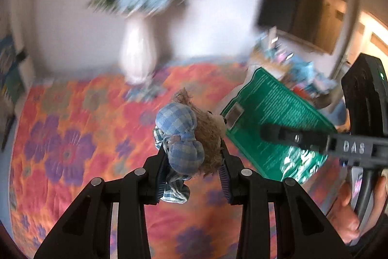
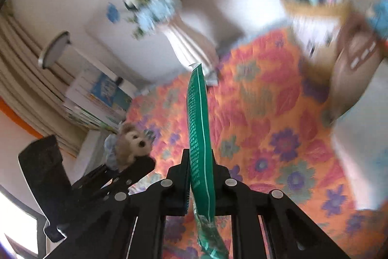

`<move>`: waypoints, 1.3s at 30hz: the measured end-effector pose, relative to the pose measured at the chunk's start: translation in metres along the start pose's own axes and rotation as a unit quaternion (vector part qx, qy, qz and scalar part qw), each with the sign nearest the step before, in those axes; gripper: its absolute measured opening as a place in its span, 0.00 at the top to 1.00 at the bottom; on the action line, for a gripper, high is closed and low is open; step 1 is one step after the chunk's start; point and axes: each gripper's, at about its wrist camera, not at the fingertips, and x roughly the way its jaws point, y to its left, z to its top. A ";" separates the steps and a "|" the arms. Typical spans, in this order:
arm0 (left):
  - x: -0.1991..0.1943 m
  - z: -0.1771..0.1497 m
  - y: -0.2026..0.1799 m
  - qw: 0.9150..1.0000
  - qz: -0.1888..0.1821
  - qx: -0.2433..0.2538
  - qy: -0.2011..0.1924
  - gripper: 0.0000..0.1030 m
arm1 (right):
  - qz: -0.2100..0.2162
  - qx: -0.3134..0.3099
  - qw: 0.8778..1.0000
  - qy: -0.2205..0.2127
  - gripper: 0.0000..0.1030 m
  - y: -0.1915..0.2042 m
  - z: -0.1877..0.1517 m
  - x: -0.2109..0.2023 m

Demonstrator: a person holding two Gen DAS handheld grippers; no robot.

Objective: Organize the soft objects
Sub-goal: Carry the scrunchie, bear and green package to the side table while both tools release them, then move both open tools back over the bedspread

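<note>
While my left claw [image 1: 192,159] is clamped on a little plush bear [image 1: 194,137] in blue checked cloth, up above the flowery quilt [image 1: 72,137], that view also has my right claw pinching the green packet [image 1: 274,130] just beside it. From the right wrist cam, the right claw [image 2: 201,176] is squeezed onto the green packet [image 2: 198,128] edge-on, with the plush bear [image 2: 132,145] off to the left and a blurry white vase [image 2: 186,45] behind.

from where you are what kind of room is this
Probably a room in a home, maybe a bedroom: a floral quilt covers the surface, a white vase of blue flowers stands on it against the wall, and books are stacked alongside.
</note>
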 end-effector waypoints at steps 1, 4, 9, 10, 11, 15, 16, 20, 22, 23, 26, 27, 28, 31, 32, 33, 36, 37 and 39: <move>-0.002 0.013 -0.013 1.000 -0.011 0.011 -0.010 0.68 | 0.001 -0.003 1.000 -0.010 0.90 0.001 0.002 -0.012; -0.003 0.045 -0.047 0.998 -0.039 0.039 -0.030 0.68 | 0.008 0.002 0.999 -0.052 0.90 -0.002 0.012 -0.057; 0.017 0.102 -0.113 0.992 -0.067 0.094 -0.046 0.68 | -0.004 0.014 0.991 -0.136 0.90 -0.025 0.033 -0.132; 0.023 0.113 -0.126 0.991 -0.074 0.098 -0.048 0.68 | -0.010 0.018 0.989 -0.149 0.90 -0.032 0.038 -0.143; 0.028 0.124 -0.137 0.990 -0.079 0.102 -0.050 0.68 | -0.016 0.024 0.986 -0.162 0.90 -0.041 0.044 -0.153; 0.055 0.164 -0.177 0.988 -0.103 0.103 -0.049 0.68 | -0.038 0.071 0.972 -0.219 0.90 -0.087 0.074 -0.190; 0.066 0.175 -0.188 0.987 -0.116 0.101 -0.041 0.68 | -0.043 0.081 0.969 -0.229 0.90 -0.094 0.081 -0.196; 0.098 0.195 -0.215 0.985 -0.131 0.108 -0.020 0.68 | -0.064 0.127 0.956 -0.256 0.90 -0.136 0.111 -0.209; 0.114 0.201 -0.225 0.984 -0.135 0.113 -0.010 0.68 | -0.076 0.157 0.951 -0.254 0.90 -0.159 0.128 -0.209; 0.122 0.204 -0.229 0.984 -0.137 0.114 -0.005 0.68 | -0.075 0.166 0.950 -0.254 0.90 -0.167 0.135 -0.208; 0.144 0.208 -0.237 0.982 -0.147 0.118 0.018 0.67 | -0.101 0.176 0.947 -0.249 0.90 -0.184 0.154 -0.205; 0.147 0.207 -0.236 0.982 -0.148 0.118 0.023 0.67 | -0.121 0.174 0.947 -0.241 0.89 -0.189 0.161 -0.202; 0.155 0.207 -0.238 0.981 -0.147 0.121 0.031 0.65 | -0.132 0.170 0.948 -0.234 0.88 -0.192 0.166 -0.201; 0.175 0.208 -0.248 0.977 -0.151 0.139 0.059 0.60 | -0.161 0.163 0.950 -0.213 0.62 -0.204 0.179 -0.196; 0.181 0.209 -0.252 0.976 -0.147 0.147 0.064 0.58 | -0.165 0.166 0.951 -0.204 0.40 -0.210 0.182 -0.195; 0.188 0.208 -0.258 0.974 -0.142 0.160 0.075 0.55 | -0.163 0.172 0.951 -0.197 0.33 -0.215 0.182 -0.194; 0.197 0.206 -0.265 0.973 -0.125 0.171 0.093 0.34 | -0.188 0.185 0.943 -0.202 0.33 -0.226 0.182 -0.202; 0.199 0.208 -0.266 0.973 -0.124 0.169 0.092 0.31 | -0.199 0.182 0.942 -0.201 0.33 -0.227 0.183 -0.203; 0.194 0.208 -0.263 0.973 -0.137 0.162 0.089 0.30 | -0.214 0.173 0.940 -0.200 0.33 -0.223 0.183 -0.209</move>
